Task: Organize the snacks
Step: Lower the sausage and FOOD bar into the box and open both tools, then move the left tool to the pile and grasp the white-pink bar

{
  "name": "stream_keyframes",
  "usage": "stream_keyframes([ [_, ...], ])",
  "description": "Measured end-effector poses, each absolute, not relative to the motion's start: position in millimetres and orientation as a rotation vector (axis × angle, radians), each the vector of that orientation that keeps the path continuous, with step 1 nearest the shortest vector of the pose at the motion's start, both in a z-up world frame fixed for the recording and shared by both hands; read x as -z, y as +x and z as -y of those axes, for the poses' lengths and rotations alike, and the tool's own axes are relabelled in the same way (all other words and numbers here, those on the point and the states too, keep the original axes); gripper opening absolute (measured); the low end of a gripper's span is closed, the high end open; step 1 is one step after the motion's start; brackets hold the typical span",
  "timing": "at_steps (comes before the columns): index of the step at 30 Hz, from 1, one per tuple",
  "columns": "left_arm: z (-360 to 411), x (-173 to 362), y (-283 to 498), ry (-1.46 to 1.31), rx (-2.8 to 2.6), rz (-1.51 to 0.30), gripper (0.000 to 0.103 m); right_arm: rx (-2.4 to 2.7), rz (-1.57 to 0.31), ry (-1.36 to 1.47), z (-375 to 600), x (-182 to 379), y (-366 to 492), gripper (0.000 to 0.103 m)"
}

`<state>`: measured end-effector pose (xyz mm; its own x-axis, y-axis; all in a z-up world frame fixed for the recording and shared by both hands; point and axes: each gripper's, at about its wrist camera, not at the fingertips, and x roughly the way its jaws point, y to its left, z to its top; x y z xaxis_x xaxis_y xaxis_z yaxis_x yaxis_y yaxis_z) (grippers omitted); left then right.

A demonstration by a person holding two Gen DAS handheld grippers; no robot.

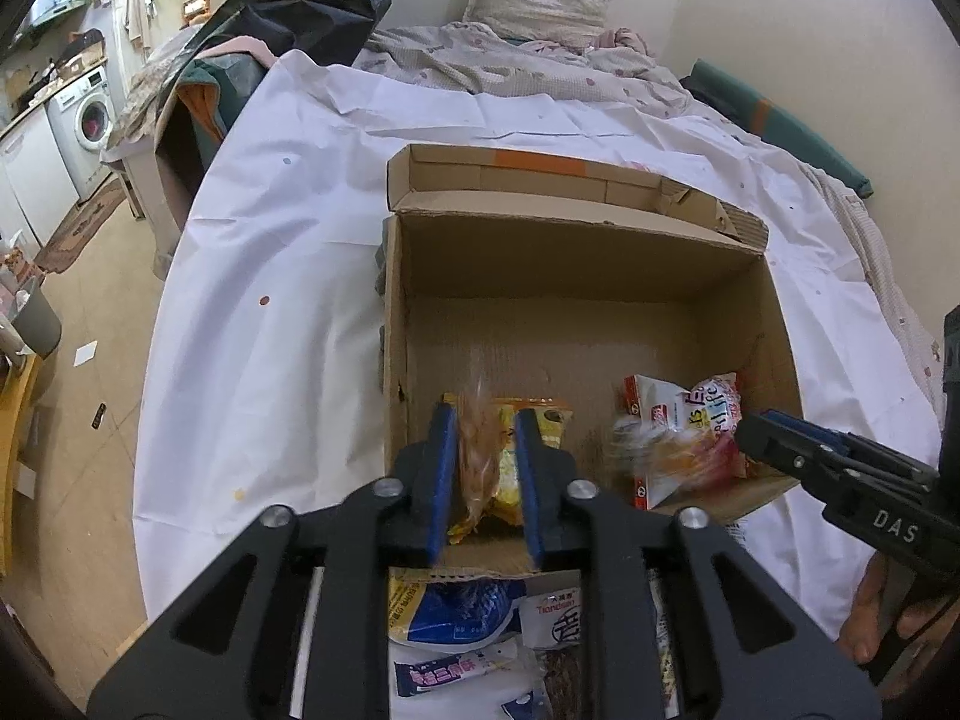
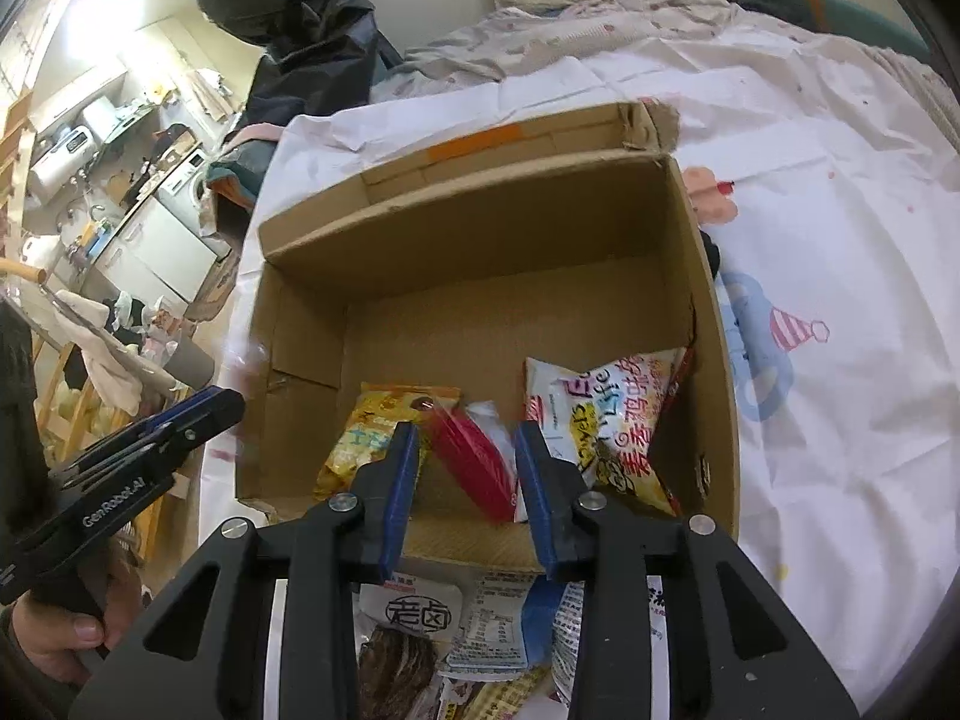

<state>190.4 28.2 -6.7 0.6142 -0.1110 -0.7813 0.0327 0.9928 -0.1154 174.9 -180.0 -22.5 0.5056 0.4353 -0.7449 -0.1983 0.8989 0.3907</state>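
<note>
Inside the open cardboard box (image 2: 480, 324), near its front wall, lie the snacks so far sorted: a yellow packet (image 2: 375, 435) at near left and a white-and-red crinkled bag (image 2: 606, 414) at near right. The rest of the floor, towards the far wall, is bare corrugated board.

The left claw (image 1: 485, 456) hangs over the near-left corner with an orange-brown clear wrapper (image 1: 477, 450), motion-blurred, between its blue pads; the pads stand slightly apart and appear not to press on it. The right claw (image 2: 465, 480) likewise has its pads apart around a red flat packet (image 2: 474, 456), also blurred, seemingly dropping free.

Judgement: the step in hand is the release of two items into the box. The next move calls for drawing both claws back over the near wall to the loose pile of snacks (image 2: 456, 642) lying on the bed just in front of the box, and taking a thin foil edge cleanly.

Materials: stiff matt cardboard with a folded-back flap; slippery, crackling film and foil packets, flat and pliable; a creased white printed sheet (image 2: 840, 276) beneath, soft bedding beyond.
</note>
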Motion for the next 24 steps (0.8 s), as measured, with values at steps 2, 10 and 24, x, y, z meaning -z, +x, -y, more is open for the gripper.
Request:
stream_keyframes([
  [2, -27, 5, 189, -0.089, 0.088, -0.896, 0.04, -0.386, -0.963, 0.28, 181, 22, 174, 0.064],
  [10, -27, 1, 186, -0.086, 0.082, -0.866, 0.075, -0.361, -0.941, 0.283, 187, 18, 175, 0.079],
  [24, -29, -14, 175, -0.093, 0.085, -0.819, 0.075, -0.39, -0.898, 0.254, 187, 1, 167, 0.079],
])
